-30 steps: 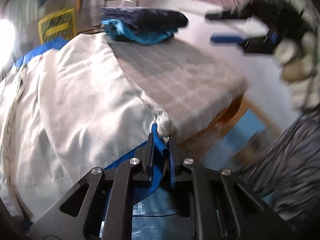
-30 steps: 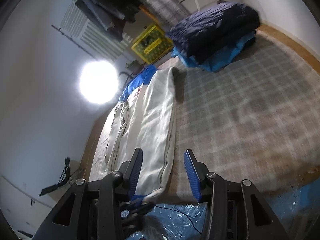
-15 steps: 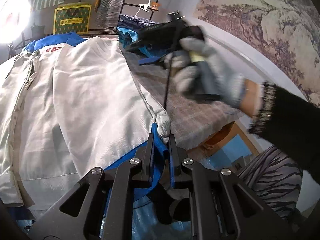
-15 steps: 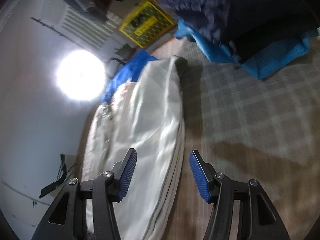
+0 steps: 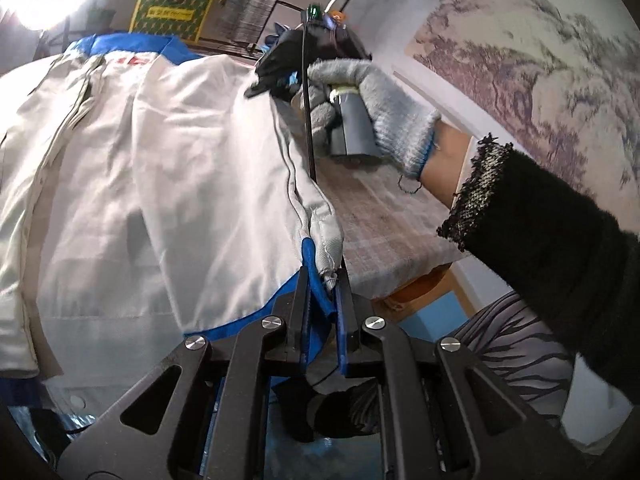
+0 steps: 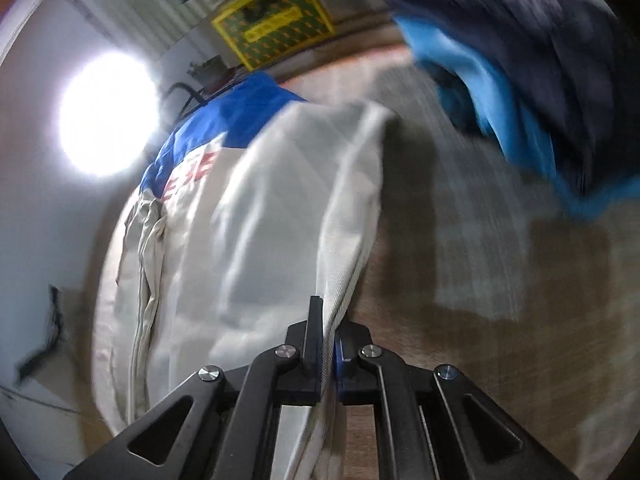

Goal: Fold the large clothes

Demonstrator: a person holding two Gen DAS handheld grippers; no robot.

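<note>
Jacket (image 5: 168, 184) lies white across the checked bed (image 5: 384, 220); left claw (image 5: 322, 284) pinches its blue-lined cuff at 6 o'clock, right claw (image 6: 328, 330) pinches its side seam.

The jacket (image 5: 168, 184) is off-white with a royal-blue collar, blue hem lining and red lettering near the collar; the bed (image 5: 384, 216) cover is a grey-beige plaid; the folded pile (image 6: 520, 64) is navy over bright sky blue; the crate (image 5: 172, 8) is yellow with a green pattern; the glove (image 5: 376, 100) is grey knit edged in blue; the sleeve (image 5: 552, 248) is black; both grippers are black with blue pads.
</note>
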